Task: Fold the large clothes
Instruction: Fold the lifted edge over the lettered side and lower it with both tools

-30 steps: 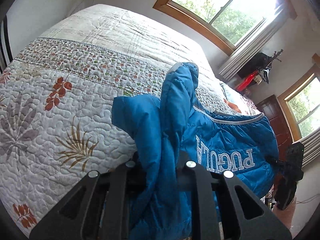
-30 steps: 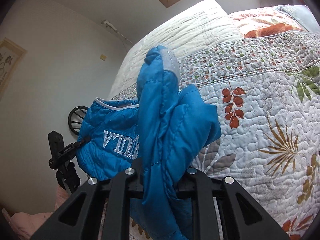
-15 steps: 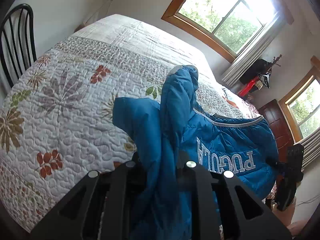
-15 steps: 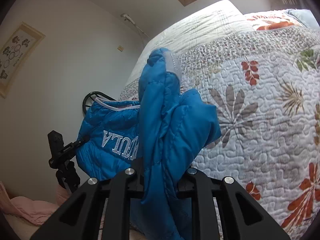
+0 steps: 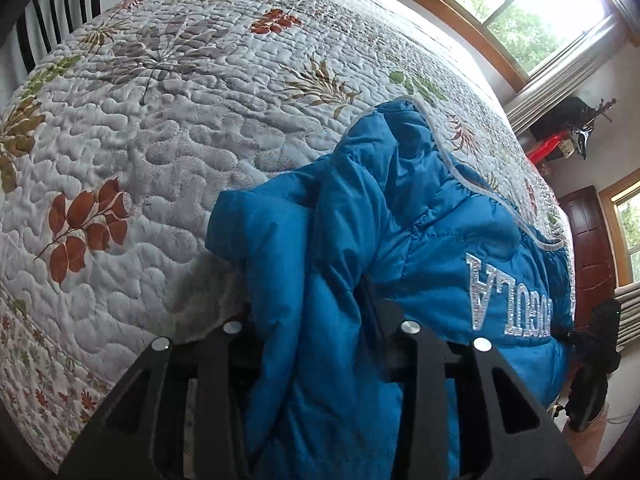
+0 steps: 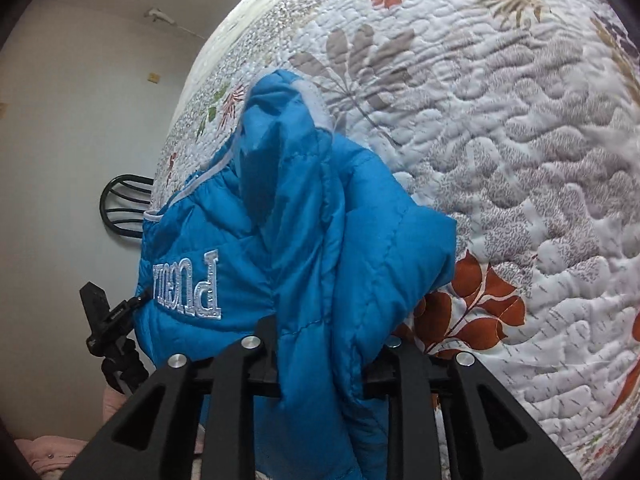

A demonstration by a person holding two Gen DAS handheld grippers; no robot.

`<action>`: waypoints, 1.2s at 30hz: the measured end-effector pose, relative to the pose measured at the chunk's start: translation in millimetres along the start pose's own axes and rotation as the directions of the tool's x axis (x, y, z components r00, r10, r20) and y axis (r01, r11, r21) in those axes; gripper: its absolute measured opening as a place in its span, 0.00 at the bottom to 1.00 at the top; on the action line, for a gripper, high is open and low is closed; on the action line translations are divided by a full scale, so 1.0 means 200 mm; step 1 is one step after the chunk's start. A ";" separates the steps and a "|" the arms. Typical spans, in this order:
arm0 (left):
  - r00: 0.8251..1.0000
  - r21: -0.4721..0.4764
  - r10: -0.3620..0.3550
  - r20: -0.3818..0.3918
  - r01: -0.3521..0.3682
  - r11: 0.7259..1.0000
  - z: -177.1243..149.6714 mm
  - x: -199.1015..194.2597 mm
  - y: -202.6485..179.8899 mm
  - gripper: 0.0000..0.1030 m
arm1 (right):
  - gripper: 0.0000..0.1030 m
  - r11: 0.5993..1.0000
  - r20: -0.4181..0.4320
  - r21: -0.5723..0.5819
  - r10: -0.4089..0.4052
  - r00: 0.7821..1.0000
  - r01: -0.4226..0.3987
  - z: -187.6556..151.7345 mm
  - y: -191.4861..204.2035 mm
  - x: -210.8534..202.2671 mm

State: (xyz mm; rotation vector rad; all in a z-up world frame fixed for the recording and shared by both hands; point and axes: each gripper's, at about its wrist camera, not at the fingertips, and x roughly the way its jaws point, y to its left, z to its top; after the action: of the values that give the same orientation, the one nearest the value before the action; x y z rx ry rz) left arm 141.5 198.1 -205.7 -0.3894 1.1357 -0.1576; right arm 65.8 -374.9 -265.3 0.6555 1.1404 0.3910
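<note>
— Jacket (image 5: 420,216) first: we hold the blue padded garment aloft over the foot of the bed (image 5: 192,128), one bunch of fabric pinched in the left tool (image 5: 316,320), another in the right tool (image 6: 320,344). Each pair of fingers is pressed onto a thick fold, nothing slack between them.

— What has changed in the last second?

— Both cameras now look down on the quilt. A second ago we saw the far end of the bed, the wall and the windows; the floral quilting now fills most of each view, and the leaf prints loom much larger. We have carried the jacket forward and tipped both tools toward the mattress. The grip itself is unchanged: same folds, same lettering (image 6: 188,284) hanging upside down between us.

— And for the fold?

— We judge this the lay-down stage, with no folding begun. The body hangs between the tools, a sleeve or hood flopping over each. It looks close to the quilt, but we cannot tell whether any part touches it.

— The risk?

— Padded fabric is slippery and springy. Lowered in a heap, the flopped parts may tuck under the body, so we would want it spread flat before letting go.

— Anything else in view?

— A dark chair (image 6: 124,208) by the wall, and a window (image 5: 516,12) beyond the bed.
</note>
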 end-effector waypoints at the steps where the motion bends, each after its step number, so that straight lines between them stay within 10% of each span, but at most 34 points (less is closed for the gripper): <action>1: 1.000 0.014 0.012 0.005 -0.012 1.000 -0.01 0.01 -0.01 0.41 | 0.25 1.000 0.000 0.007 0.008 1.000 -0.008 0.00 -0.02 0.01; 7: 1.000 -0.010 0.015 -0.008 -0.015 1.000 0.00 0.01 0.00 0.45 | 0.30 1.000 0.002 -0.003 -0.003 1.000 0.003 0.00 -0.02 0.00; 10: 0.999 -0.012 0.049 -0.016 -0.049 0.999 0.01 -0.06 -0.01 0.54 | 0.48 0.997 0.023 -0.021 -0.076 0.997 0.076 -0.01 0.02 -0.06; 19: 0.989 0.036 0.074 0.125 -0.079 0.996 0.16 -0.41 -0.04 0.65 | 0.62 0.977 0.144 -0.120 -0.159 0.977 0.177 0.06 0.15 -0.36; 30: 0.996 0.192 0.084 -0.020 -0.078 0.978 0.40 0.05 -0.31 0.67 | 0.62 0.948 0.031 -0.233 -0.217 0.976 0.218 0.47 0.32 0.06; 36: 0.995 0.184 0.092 -0.029 -0.085 0.979 0.46 0.14 -0.34 0.26 | 0.24 0.957 0.031 -0.233 -0.171 0.985 0.174 0.57 0.32 0.10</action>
State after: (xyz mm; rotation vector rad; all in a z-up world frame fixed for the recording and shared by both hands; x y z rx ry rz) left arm 241.3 147.7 -170.8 -0.1735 1.1633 -0.1898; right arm 180.9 -346.6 -207.6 0.3469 1.1117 0.3658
